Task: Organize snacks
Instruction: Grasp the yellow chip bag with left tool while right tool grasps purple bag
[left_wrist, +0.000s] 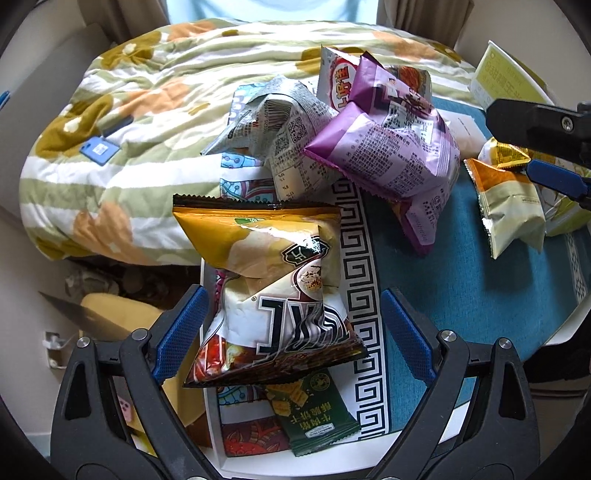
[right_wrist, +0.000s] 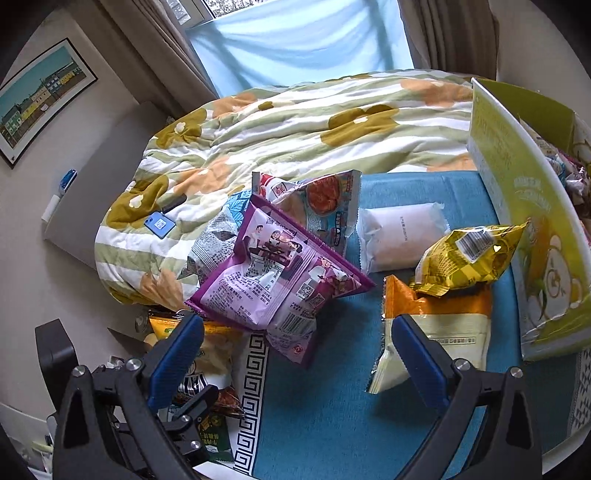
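Inside green box (right_wrist: 517, 206): snack packets (right_wrist: 576, 173)

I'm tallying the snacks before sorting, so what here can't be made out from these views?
- Green box contents: right wrist view, front wall hides them.
- Green biscuit packet: left wrist view, top under the brown chip bag.
- Grey packet: front faces away, brand unreadable.

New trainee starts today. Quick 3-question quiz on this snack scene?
1. True or false: the left gripper has its jaws shut on the gold chip bag.
2. Which lies on the quilt: A a blue phone, B the purple bag, C the green box?
3. Fill in: the orange-and-cream pouch lies on the ___ mat.

Key: 1 false; 2 A; 3 blue
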